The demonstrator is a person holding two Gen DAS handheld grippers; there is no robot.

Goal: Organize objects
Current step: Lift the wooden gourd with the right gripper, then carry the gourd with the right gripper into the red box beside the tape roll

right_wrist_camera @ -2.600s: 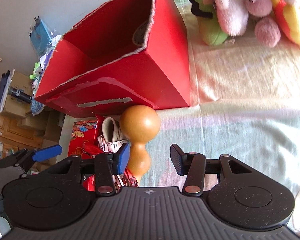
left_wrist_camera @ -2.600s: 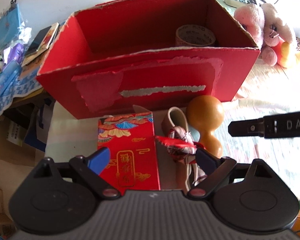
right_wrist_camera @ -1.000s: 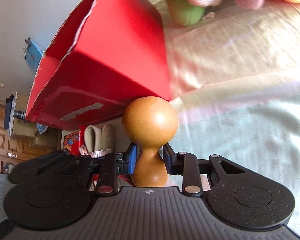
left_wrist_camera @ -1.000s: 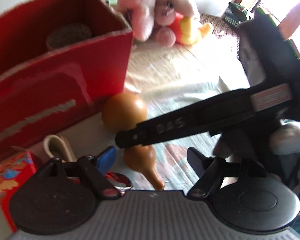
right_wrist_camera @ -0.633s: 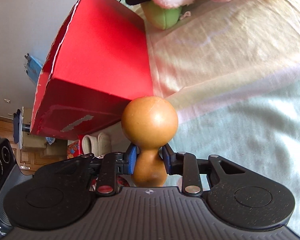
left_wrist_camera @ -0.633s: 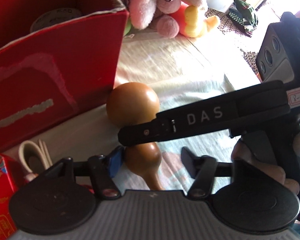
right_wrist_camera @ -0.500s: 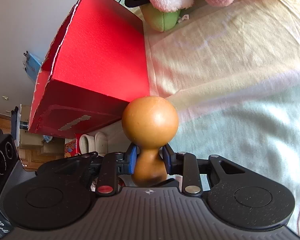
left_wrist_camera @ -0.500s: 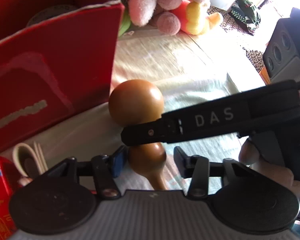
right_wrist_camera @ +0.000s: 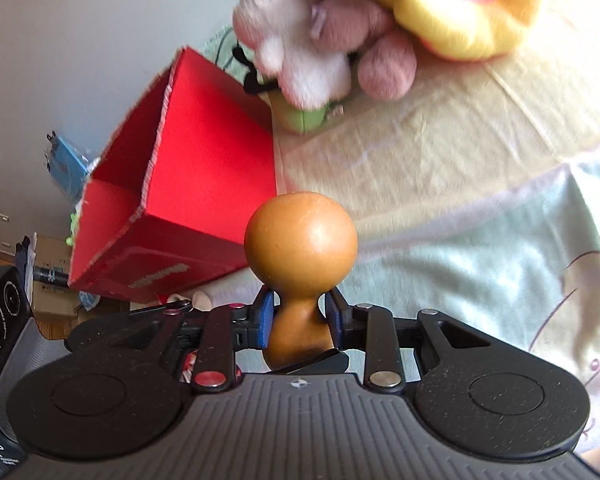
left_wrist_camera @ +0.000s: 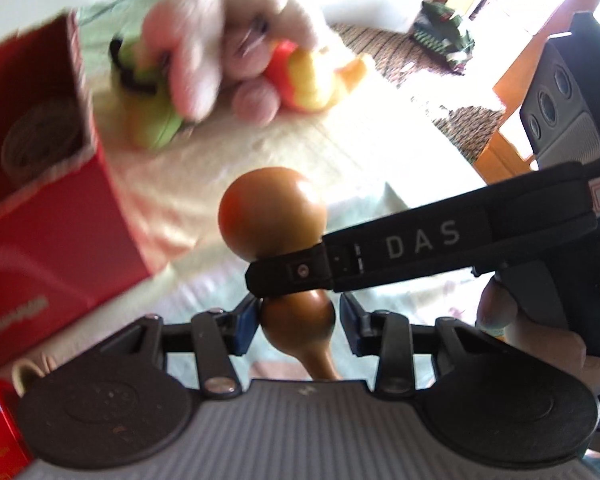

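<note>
The right gripper (right_wrist_camera: 300, 322) pinches the gourd (right_wrist_camera: 300, 240) at its waist, big bulb pointing forward and away from the fingers, lifted off the worktop (right_wrist_camera: 460, 272). The left gripper (left_wrist_camera: 298, 322) flanks the gourd's small bulb, fingers spread, barely apart from it. Farther left stands the red box (right_wrist_camera: 204, 184), open top, tape roll (left_wrist_camera: 40, 136) inside; plush toys (right_wrist_camera: 340, 28) lie beyond.
</note>
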